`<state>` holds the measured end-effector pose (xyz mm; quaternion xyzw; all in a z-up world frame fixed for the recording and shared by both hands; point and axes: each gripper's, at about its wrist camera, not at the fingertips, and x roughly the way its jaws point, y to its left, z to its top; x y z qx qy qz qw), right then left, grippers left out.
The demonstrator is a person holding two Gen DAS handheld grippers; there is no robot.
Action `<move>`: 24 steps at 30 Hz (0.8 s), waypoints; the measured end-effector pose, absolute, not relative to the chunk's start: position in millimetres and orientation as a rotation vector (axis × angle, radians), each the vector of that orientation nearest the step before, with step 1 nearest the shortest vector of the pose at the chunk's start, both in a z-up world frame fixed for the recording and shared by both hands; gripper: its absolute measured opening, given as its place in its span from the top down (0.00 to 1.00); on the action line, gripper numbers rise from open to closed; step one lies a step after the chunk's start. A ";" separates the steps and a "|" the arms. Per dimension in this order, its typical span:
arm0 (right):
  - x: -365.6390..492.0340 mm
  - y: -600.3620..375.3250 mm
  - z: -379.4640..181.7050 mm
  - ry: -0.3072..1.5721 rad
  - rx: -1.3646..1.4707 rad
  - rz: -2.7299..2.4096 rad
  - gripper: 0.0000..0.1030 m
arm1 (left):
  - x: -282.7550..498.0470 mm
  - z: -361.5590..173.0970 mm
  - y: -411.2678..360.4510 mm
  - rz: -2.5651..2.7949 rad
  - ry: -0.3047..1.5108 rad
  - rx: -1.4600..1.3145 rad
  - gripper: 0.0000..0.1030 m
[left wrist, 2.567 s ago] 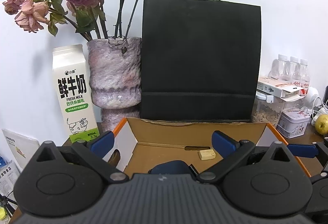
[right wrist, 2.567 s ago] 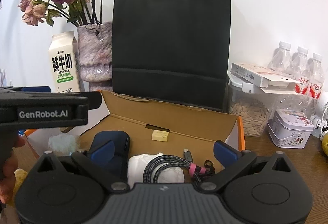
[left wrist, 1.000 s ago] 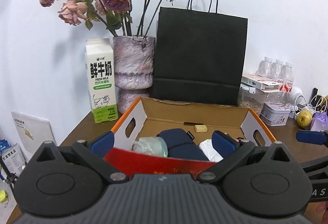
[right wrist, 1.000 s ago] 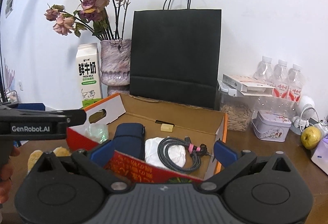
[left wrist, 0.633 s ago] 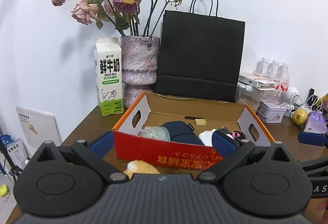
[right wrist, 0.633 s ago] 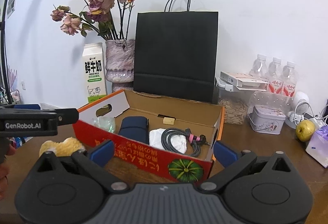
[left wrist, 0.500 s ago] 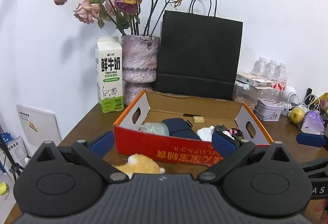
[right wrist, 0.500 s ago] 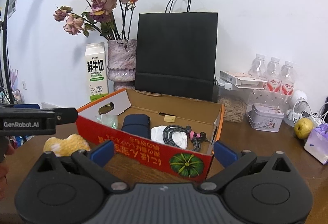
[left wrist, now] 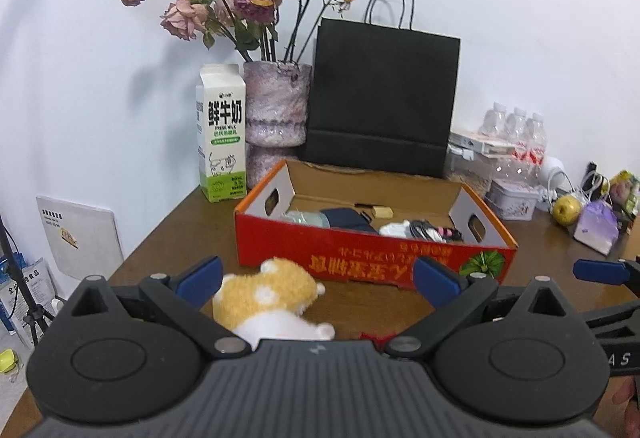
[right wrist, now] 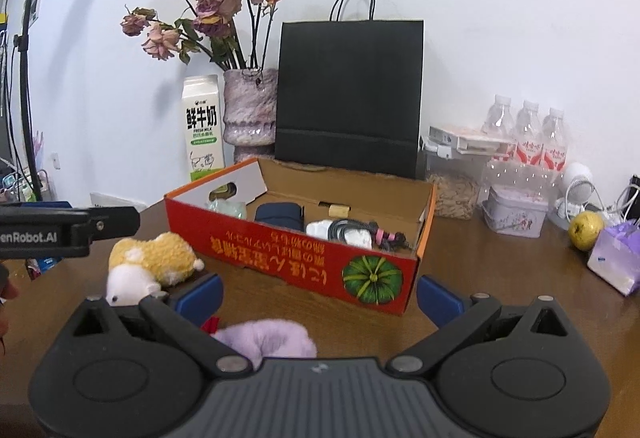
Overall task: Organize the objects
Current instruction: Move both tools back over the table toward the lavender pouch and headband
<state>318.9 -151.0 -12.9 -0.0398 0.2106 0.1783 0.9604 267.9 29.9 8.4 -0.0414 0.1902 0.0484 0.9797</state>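
plush hamster [left wrist: 267, 298] is lying near the table's front edge, just ahead of the spread, empty left gripper [left wrist: 318, 276] (right gripper [right wrist: 319, 298] also gaping).

Bright even light, soft shadows (fisheye-bent edges)

You see a red cardboard box [right wrist: 304, 262] with orange lettering, an orange rim and a green striped pumpkin print [right wrist: 372, 276] at its near right corner. Near left of it lies a yellow-and-white plush toy [left wrist: 264, 298] with white spots; a lilac fluffy item [right wrist: 266, 340] sits nearest. Behind stand a black paper bag [left wrist: 384, 101], a mottled purple-grey vase [left wrist: 276, 103] and a white-and-green milk carton [left wrist: 220, 133].
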 end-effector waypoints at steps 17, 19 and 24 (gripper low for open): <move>279.3 -147.4 -46.6 0.501 -0.128 0.401 0.00 | 234.6 -23.6 36.3 0.084 0.452 -0.072 0.00; 275.7 -145.9 -52.4 0.516 -0.138 0.404 0.00 | 232.3 -26.8 36.8 0.082 0.461 -0.071 0.00; 270.6 -144.3 -62.4 0.546 -0.156 0.411 0.00 | 228.0 -36.5 43.1 0.075 0.499 -0.078 0.00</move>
